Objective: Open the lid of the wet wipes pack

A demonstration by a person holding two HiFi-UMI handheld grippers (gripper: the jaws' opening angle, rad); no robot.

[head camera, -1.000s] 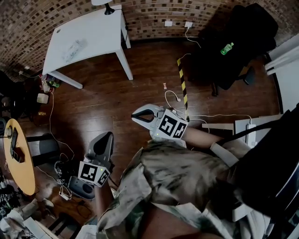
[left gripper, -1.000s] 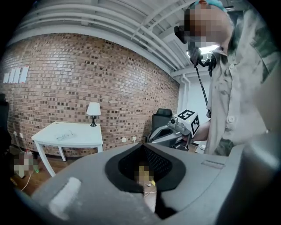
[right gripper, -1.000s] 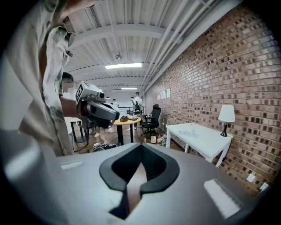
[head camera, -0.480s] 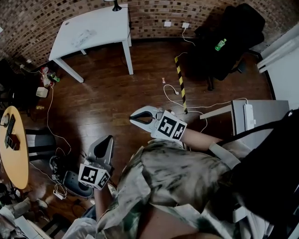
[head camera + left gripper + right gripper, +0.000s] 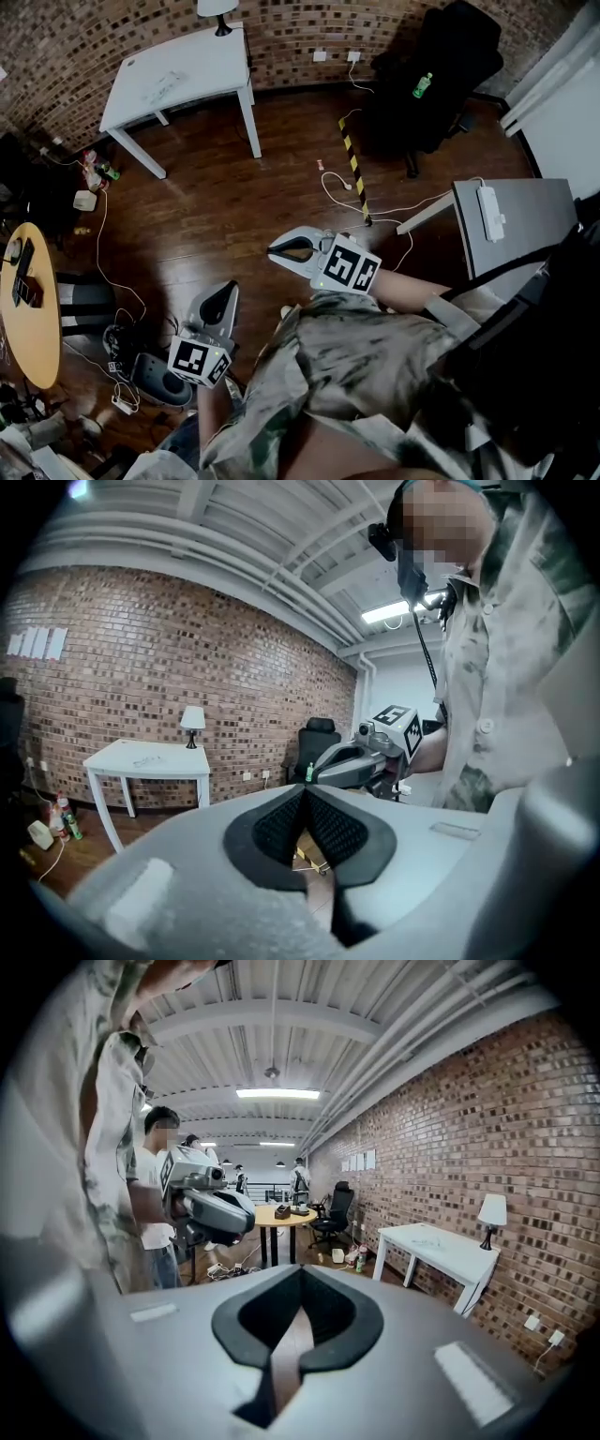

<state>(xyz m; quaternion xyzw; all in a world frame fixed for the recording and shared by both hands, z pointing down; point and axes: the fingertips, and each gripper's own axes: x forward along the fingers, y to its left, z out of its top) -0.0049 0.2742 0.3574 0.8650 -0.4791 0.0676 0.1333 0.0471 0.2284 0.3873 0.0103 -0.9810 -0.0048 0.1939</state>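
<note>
Two units above wooden floor (image 5: 234,202). Left gripper (image 5: 225,293): jaws pressed together, nothing between. Right gripper (image 5: 279,249): likewise closed, empty.

The dark brown wooden plank floor (image 5: 234,206) is glossy and catches the light in pale streaks. The red-brown brick wall (image 5: 281,37) is rough and matt. The white rectangular table (image 5: 178,80) has a smooth matt top, and the round yellow-tan table (image 5: 33,323) looks like smooth wood. The left gripper (image 5: 229,287) and right gripper (image 5: 272,250) have smooth matt grey plastic shells. The black pads (image 5: 281,827) lining the left one's jaws are finely ribbed. The person's camouflage shirt (image 5: 356,356) is soft, creased cloth.
</note>
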